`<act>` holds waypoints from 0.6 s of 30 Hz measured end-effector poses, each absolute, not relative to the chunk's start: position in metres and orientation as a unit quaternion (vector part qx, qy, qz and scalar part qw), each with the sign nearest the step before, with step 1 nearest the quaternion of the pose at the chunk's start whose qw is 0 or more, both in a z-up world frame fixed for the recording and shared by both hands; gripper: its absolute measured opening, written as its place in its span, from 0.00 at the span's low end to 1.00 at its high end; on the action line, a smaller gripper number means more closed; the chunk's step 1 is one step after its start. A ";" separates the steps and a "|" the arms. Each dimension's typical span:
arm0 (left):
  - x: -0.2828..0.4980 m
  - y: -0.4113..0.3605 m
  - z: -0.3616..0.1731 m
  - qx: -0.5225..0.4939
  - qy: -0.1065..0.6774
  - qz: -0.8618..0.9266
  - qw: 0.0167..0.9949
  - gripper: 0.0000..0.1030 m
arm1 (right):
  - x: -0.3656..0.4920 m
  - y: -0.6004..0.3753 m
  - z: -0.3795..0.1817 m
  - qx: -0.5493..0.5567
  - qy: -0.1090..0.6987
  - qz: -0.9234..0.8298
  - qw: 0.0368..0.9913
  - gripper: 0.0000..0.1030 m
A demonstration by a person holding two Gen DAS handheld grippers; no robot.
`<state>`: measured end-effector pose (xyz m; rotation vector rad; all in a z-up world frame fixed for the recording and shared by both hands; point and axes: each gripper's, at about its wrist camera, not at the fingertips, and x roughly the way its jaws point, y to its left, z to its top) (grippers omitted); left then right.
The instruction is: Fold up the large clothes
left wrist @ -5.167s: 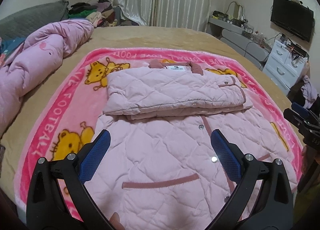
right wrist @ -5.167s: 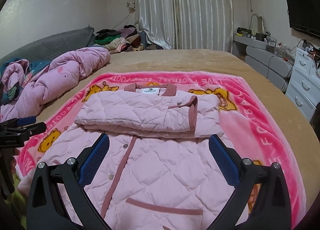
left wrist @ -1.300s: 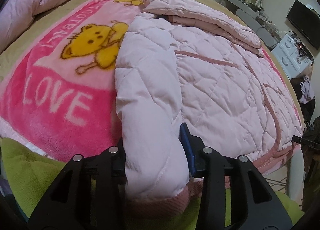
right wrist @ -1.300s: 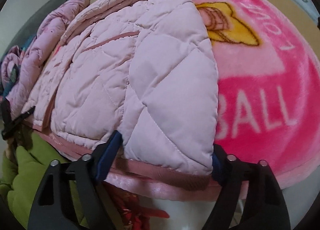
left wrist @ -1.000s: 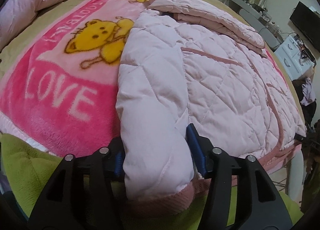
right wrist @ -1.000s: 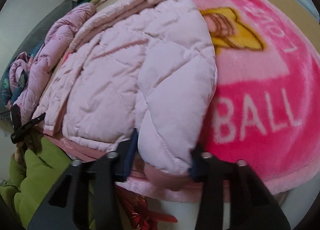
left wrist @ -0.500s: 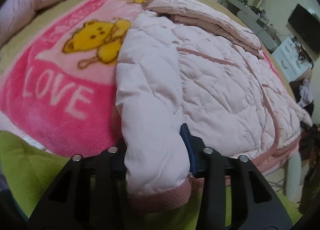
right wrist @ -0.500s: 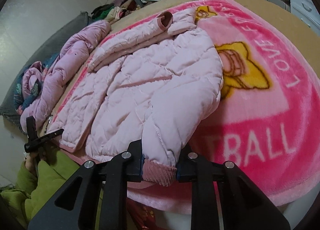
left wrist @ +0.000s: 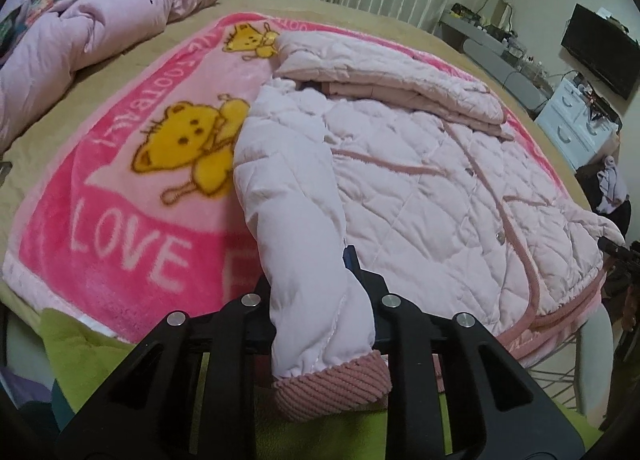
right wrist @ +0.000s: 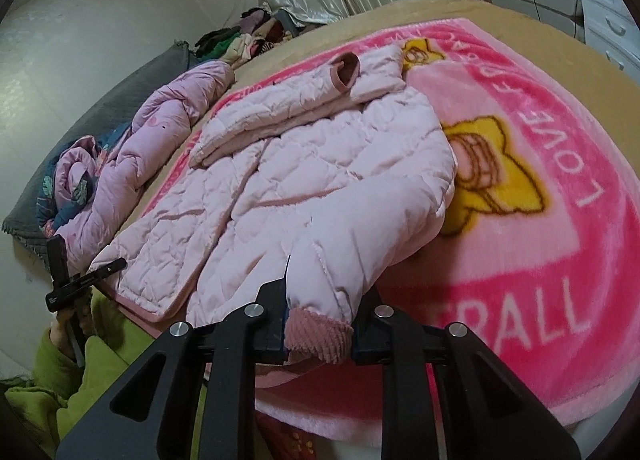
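A pale pink quilted jacket lies on a pink cartoon blanket on the bed, sleeves folded across its upper part. My left gripper is shut on the jacket's left hem corner, ribbed trim bunched between the fingers and lifted off the blanket. My right gripper is shut on the jacket's right hem corner, its ribbed trim in the jaws, raised above the blanket. The left gripper also shows at the left edge of the right wrist view.
A crumpled pink duvet lies along the bed's left side. A clothes pile sits at the far end by the curtains. A white dresser and a TV stand right of the bed. My green sleeve is below.
Both grippers closed on the jacket's hem corners about a second ago. Since then they have risen and lifted the hem off the blanket, showing more of the bed.
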<state>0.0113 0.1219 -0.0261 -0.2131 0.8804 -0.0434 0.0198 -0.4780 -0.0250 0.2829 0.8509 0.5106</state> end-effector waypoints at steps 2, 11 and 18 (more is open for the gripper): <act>0.012 0.121 -0.020 -0.099 0.416 -0.020 0.904 0.15 | 0.020 -0.478 -0.020 0.139 0.396 0.248 0.873 0.18; 0.021 0.120 0.005 -0.091 0.388 -0.018 0.917 0.14 | 0.029 -0.481 -0.003 0.152 0.362 0.249 0.886 0.17; 0.035 0.116 0.023 -0.079 0.379 -0.013 0.922 0.14 | 0.041 -0.477 0.012 0.156 0.340 0.248 0.893 0.17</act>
